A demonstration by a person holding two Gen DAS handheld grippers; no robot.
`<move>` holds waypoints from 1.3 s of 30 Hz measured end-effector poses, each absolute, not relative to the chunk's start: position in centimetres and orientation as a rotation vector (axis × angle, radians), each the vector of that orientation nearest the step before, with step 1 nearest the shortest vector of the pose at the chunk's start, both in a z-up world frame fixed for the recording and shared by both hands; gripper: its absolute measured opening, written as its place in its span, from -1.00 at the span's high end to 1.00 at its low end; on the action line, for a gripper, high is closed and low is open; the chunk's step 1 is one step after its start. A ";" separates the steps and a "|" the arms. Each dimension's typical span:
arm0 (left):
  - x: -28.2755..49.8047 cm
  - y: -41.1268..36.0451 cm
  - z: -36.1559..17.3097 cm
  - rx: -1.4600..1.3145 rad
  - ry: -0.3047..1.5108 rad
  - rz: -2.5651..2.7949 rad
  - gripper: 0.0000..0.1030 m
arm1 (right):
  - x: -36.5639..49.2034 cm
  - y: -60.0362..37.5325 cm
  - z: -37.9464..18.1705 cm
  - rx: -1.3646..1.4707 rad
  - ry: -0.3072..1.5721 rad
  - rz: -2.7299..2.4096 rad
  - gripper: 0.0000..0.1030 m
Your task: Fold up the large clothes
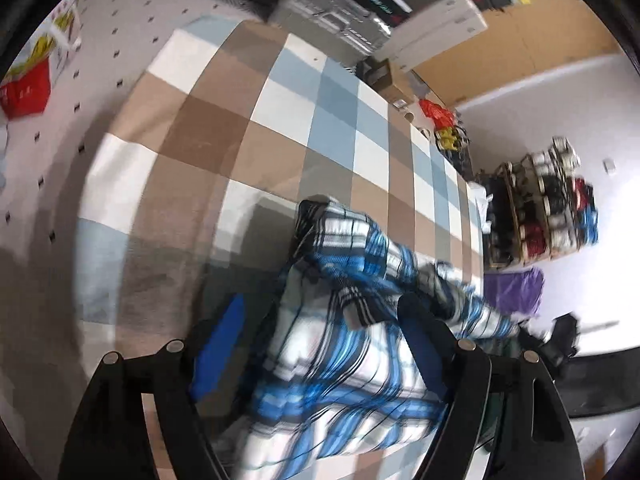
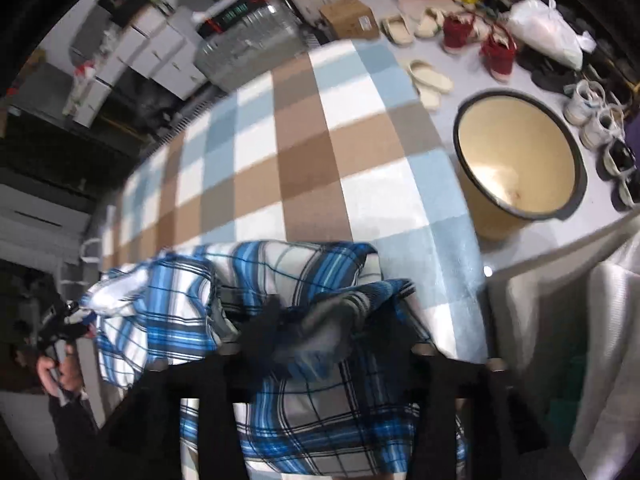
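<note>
Two claws: both stood over the near end of the plaid shirt (image 1: 340, 344).
Left claw (image 1: 320, 344): jaws stood apart, the shirt lay between its blue pads without being pinched.
Right claw (image 2: 320, 364): jaws stood apart over bunched shirt cloth; its blurred fingertips hid whether the pads touched it.
Plaid shirt: blue, white and grey, crumpled at the near edge of the checked blanket (image 2: 304, 152).
Checked blanket: brown, blue and white squares, spread flat beneath the shirt.
Basin (image 2: 520, 152): cream with a dark rim, just beside the blanket's right edge.
</note>
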State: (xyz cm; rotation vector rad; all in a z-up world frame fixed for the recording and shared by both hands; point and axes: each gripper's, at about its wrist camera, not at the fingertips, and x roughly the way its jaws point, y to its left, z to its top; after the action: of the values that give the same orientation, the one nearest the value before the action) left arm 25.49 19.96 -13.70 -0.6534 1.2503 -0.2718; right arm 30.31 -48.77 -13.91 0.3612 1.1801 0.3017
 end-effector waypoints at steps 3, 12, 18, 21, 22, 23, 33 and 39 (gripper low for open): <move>24.8 20.0 -13.5 -0.575 1.239 -0.288 -0.47 | 28.7 -49.5 -11.9 0.315 1.053 0.363 -0.43; 25.8 17.9 -16.5 -0.490 1.276 -0.339 -0.47 | 27.3 -45.6 -14.9 -0.029 1.104 0.339 -0.69; 25.4 15.1 -15.6 -0.312 1.260 -0.354 0.67 | 28.9 -43.7 -18.5 -0.117 1.179 0.320 0.39; 24.6 14.3 -13.9 -0.186 1.221 -0.324 0.85 | 28.4 -43.6 -17.4 -0.123 1.107 0.312 0.79; 24.1 13.9 -13.3 -0.140 1.199 -0.318 0.91 | 27.9 -43.6 -16.6 -0.129 1.066 0.313 0.83; 23.5 13.7 -12.5 -0.104 1.173 -0.302 0.92 | 27.3 -43.8 -15.8 -0.122 1.035 0.317 0.84; 24.3 18.9 -8.6 -0.290 0.960 -0.224 1.00 | 26.4 -47.3 -11.7 0.047 0.829 0.198 0.88; 26.6 17.7 -14.7 -0.308 1.134 -0.105 0.92 | 30.8 -47.2 -15.5 0.044 0.995 0.039 0.80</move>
State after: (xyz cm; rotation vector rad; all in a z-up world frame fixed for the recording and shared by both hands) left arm 26.60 17.66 -14.73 -0.3084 1.1343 -0.1051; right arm 30.84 -47.24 -15.52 0.0437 0.9947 0.0391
